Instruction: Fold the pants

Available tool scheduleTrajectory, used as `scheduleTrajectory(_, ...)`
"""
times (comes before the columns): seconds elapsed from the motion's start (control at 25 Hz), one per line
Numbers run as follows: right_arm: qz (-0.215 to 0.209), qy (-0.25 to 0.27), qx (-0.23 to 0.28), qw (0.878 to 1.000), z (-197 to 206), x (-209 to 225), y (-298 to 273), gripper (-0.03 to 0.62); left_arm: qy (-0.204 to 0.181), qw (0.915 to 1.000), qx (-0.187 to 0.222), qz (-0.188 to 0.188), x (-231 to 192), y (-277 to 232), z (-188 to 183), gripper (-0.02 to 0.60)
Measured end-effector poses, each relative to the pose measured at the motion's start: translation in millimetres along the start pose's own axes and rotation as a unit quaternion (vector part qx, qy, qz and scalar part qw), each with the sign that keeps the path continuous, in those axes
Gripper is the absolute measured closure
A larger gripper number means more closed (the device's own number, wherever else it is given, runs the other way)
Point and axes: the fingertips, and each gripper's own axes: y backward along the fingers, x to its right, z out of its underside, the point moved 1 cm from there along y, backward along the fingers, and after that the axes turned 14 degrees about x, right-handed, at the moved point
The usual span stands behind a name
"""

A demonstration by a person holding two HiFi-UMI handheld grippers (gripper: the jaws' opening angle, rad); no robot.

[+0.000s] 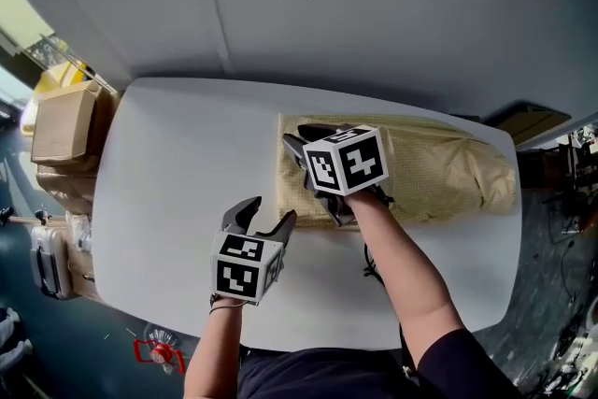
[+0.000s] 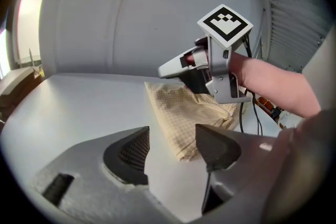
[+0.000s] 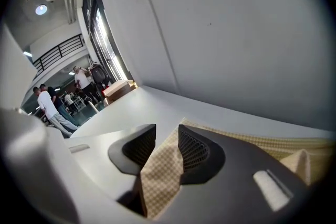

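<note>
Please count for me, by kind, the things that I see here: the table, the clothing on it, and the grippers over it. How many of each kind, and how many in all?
Table: 1
Pants, yellow checked: 1
Grippers: 2, the left gripper and the right gripper
Total: 4

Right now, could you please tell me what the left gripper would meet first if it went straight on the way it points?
Probably the near corner of the beige checked pants, which lies straight ahead between the left gripper's open, empty jaws, though the white tabletop might come first.
</note>
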Motion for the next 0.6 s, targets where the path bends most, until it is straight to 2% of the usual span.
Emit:
scheduleTrajectory(0.08,0.025,0.011,-0.012,1.0,8.8,3.1,-15.0,0.45,0.009,0.9999,-0.008,0.006,-1.5,-4.5,7.6,0.293)
scheduleTrajectory(0.24,0.061,0.021,-0.042,0.997,28.9,11.0,-32.2,0.439,0.032,0.9988,-0.019,0.03,2.0,-13.2,18.2,0.3)
scheduleTrajectory(0.32,0.065,0.019,-0.059,0.996,39.4,12.4,-36.2,0.442,0.042,0.998,-0.025,0.041,3.3,-13.7,22.0,0.348)
scheduleTrajectory(0.4,0.067,0.018,-0.066,0.995,42.6,15.7,-37.9,0.457,0.023,0.9978,-0.036,0.051,5.7,-15.1,24.1,0.393)
scheduleTrajectory(0.52,0.062,0.018,-0.066,0.996,41.5,18.7,-37.1,0.514,0.0,0.9975,-0.041,0.057,11.5,-18.7,23.9,0.518)
scheduleTrajectory(0.6,0.058,0.011,-0.06,0.996,41.1,17.5,-34.7,0.569,0.004,0.9978,-0.035,0.056,12.3,-18.5,23.0,0.55)
